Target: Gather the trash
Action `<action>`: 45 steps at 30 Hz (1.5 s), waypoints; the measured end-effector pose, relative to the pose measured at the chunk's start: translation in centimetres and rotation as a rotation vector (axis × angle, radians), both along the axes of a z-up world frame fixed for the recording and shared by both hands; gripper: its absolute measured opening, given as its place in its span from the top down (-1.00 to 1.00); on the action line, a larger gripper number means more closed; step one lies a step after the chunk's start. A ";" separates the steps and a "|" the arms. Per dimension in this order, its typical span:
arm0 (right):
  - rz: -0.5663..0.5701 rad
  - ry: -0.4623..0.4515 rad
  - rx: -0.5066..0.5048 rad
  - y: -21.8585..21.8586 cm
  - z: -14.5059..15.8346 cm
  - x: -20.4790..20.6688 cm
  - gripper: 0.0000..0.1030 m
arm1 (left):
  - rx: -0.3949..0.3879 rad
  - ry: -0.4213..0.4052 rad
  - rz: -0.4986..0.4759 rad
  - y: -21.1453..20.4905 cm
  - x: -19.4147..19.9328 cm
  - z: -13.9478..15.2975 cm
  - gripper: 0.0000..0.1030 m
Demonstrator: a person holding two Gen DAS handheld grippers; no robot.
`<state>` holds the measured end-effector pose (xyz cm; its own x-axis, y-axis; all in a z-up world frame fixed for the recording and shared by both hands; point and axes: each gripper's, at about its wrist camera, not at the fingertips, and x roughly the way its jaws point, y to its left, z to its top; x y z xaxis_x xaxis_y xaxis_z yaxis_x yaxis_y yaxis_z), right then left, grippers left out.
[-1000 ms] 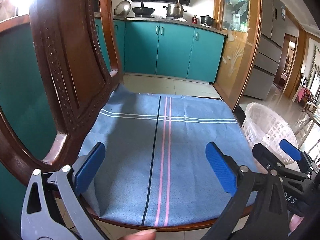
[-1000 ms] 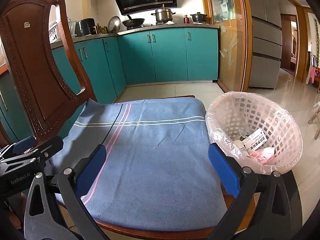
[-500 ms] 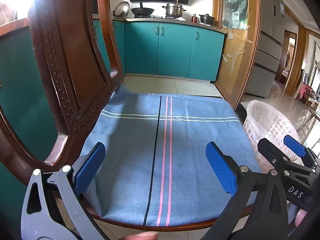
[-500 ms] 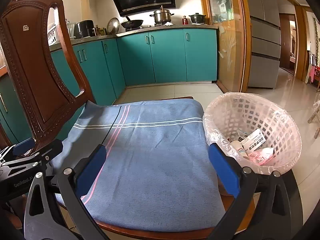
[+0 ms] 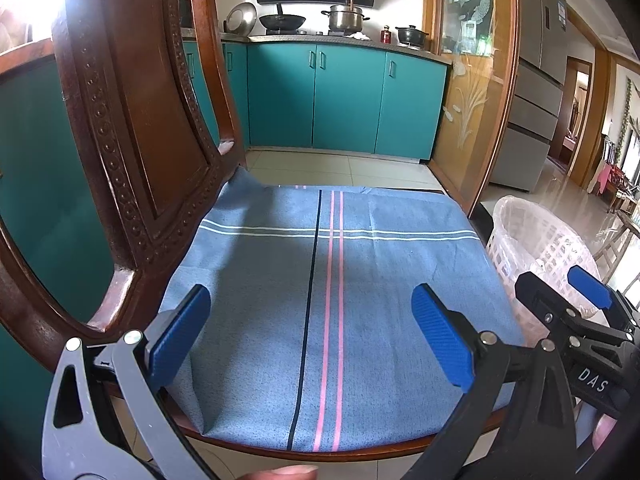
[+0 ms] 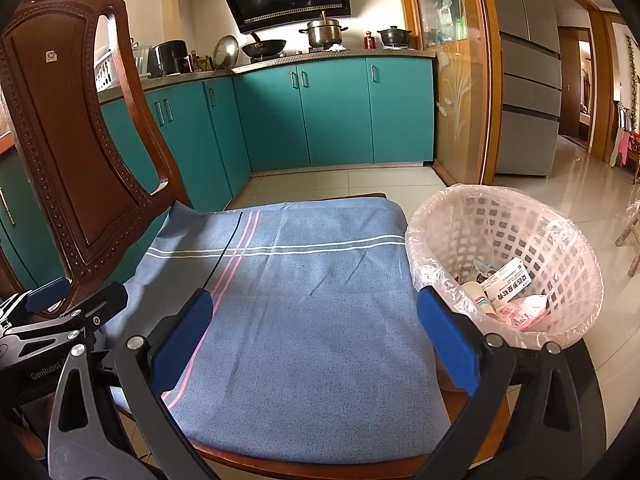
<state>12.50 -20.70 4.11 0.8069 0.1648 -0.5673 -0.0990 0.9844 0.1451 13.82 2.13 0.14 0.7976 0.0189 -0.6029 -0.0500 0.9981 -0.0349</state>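
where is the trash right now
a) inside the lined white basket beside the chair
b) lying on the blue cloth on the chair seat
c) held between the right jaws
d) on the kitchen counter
a: the right wrist view shows a printed box and wrappers inside the lined white basket standing on the floor beside the chair, while the blue cloth is bare and both the left gripper and right gripper have their jaws open and empty.

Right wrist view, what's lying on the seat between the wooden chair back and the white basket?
Only the blue striped cloth on the seat; no trash lies between the carved chair back and the white bag-lined basket. The right wrist view shows it.
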 end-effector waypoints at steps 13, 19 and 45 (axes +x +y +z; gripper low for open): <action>0.000 0.001 0.000 0.0 0.0 0.0 -0.93 | 0.003 0.005 -0.004 -0.1 0.1 -0.3 -0.95; 0.000 -0.001 -0.001 0.0 0.0 0.0 -0.93 | 0.004 0.009 -0.006 0.0 0.1 -0.4 -0.95; 0.001 0.003 0.000 0.0 -0.1 0.0 -0.93 | 0.021 0.041 -0.002 -0.2 0.4 -0.9 -0.95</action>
